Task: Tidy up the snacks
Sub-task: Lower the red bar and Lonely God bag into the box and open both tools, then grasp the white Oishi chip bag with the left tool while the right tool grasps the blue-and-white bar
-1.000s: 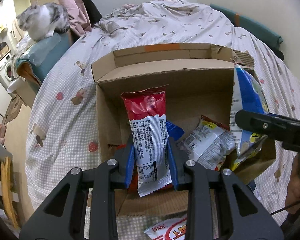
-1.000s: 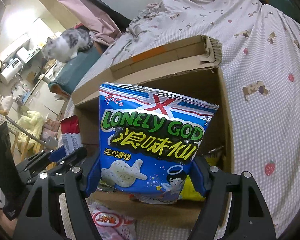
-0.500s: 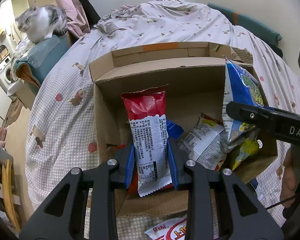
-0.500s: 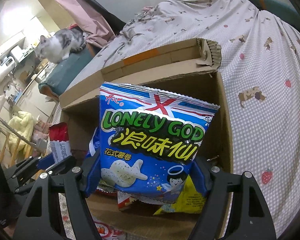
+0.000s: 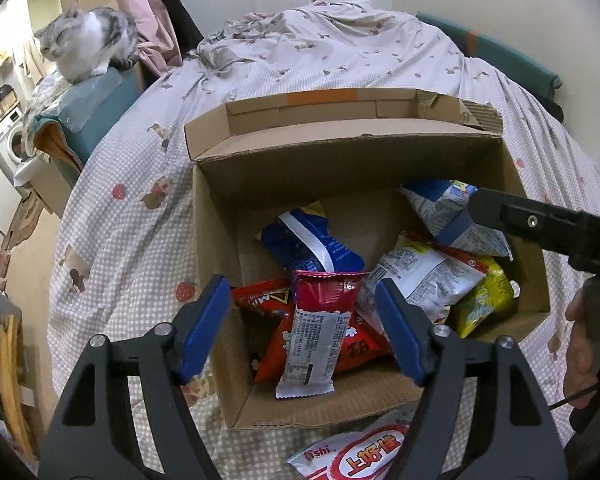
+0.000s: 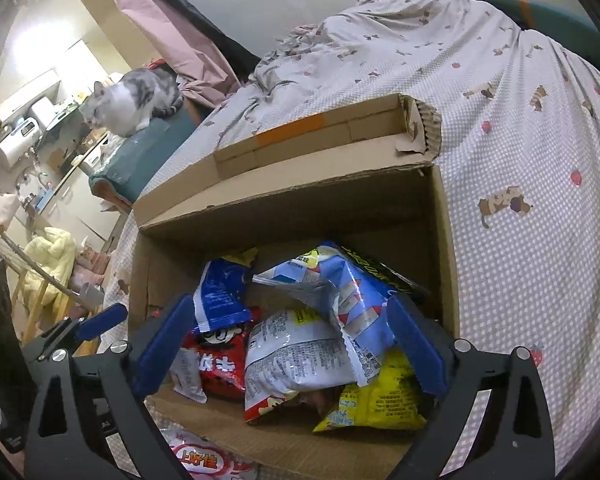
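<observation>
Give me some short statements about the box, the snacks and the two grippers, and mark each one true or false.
1. Both grippers are open. True: the left gripper and the right gripper hold nothing.
2. The red packet lies inside the box. True.
3. The blue bag lies on the bed outside the box. False: it rests in the box on top of other snacks.
4. One snack lies on the bed in front of the box. True.
5. The cat sits inside the box. False: it sits on a teal cushion away from the box.
</observation>
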Demonstrator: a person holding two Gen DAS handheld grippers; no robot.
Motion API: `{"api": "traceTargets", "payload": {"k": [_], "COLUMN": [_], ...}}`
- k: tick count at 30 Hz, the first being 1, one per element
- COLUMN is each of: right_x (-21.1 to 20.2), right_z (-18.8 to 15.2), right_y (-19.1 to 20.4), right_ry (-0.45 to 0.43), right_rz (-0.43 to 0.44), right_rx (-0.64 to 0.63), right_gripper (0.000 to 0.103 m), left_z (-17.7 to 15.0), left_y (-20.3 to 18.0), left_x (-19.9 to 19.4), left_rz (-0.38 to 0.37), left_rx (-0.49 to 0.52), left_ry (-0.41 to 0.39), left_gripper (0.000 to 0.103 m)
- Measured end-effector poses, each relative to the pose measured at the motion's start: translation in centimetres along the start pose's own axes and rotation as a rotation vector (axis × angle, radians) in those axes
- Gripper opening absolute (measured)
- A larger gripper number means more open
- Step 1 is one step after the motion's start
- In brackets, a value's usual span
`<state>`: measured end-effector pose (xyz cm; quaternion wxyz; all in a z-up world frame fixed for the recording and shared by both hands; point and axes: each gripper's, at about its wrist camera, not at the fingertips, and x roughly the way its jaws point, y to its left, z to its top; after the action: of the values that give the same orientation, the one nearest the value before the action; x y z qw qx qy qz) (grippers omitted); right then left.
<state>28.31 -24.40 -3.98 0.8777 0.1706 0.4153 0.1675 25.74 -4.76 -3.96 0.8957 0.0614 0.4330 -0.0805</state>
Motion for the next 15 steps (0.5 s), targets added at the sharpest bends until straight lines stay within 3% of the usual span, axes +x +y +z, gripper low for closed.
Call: {"api": "traceTargets", "payload": {"k": [15], "right_x": [-0.2], "right_z": [-0.2], "right_y": [0.6], "right_ry": [0.009], "right_rz": [-0.021], "right_rx": [-0.03], "right_gripper": [0.099], "left_z": [-0.2], "left_y": [1.1], "left_x": [-0.1], "left_rz": [-0.009], "left_rx": [-0.06], "left_ry": [-0.009], "left_gripper": [0.072]}}
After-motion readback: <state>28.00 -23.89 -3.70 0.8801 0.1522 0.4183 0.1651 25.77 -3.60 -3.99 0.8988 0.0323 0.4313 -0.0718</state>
